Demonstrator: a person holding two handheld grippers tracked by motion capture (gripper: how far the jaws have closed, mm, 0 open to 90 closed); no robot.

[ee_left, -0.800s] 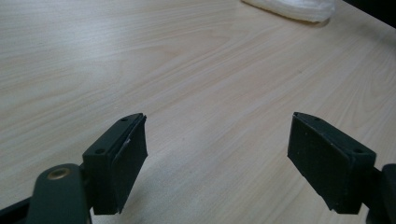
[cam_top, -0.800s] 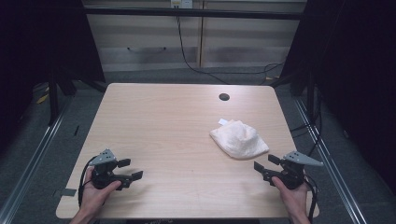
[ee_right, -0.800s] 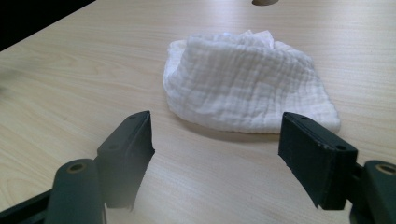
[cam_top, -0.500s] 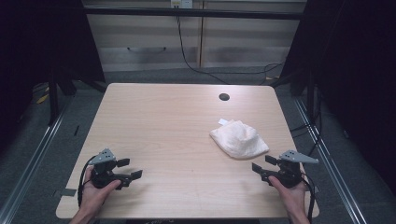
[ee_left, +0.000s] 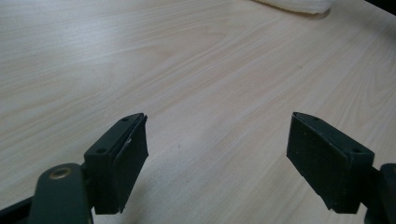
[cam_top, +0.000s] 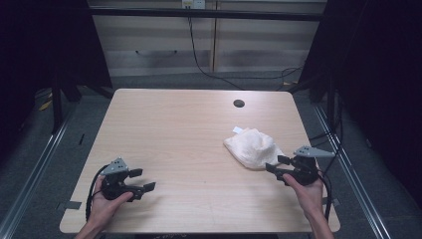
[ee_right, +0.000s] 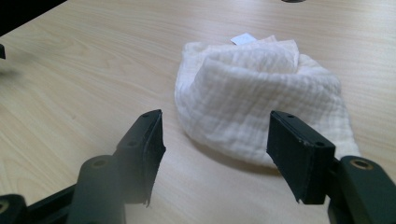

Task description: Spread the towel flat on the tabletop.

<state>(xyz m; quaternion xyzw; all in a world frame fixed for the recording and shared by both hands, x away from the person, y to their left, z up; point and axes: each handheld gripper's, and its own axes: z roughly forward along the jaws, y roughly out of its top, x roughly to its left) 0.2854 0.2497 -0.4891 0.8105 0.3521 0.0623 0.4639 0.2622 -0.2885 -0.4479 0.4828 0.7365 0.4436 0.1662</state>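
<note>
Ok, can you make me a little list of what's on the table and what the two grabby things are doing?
table: light wood, with a small dark round hole
cloth: white, crumpled, a small white tag at its far edge
left hand-held gripper: open, over bare wood
right hand-held gripper: open, pointing at the cloth, close to its near edge

Cloth (ee_right: 261, 107): white, tiny square weave, small white tag. Table (cam_top: 169, 134): light wood, wavy grain lines, dark round hole (cam_top: 239, 103). Fingers (ee_right: 299, 154): black. Floor (cam_top: 45, 164): grey.
</note>
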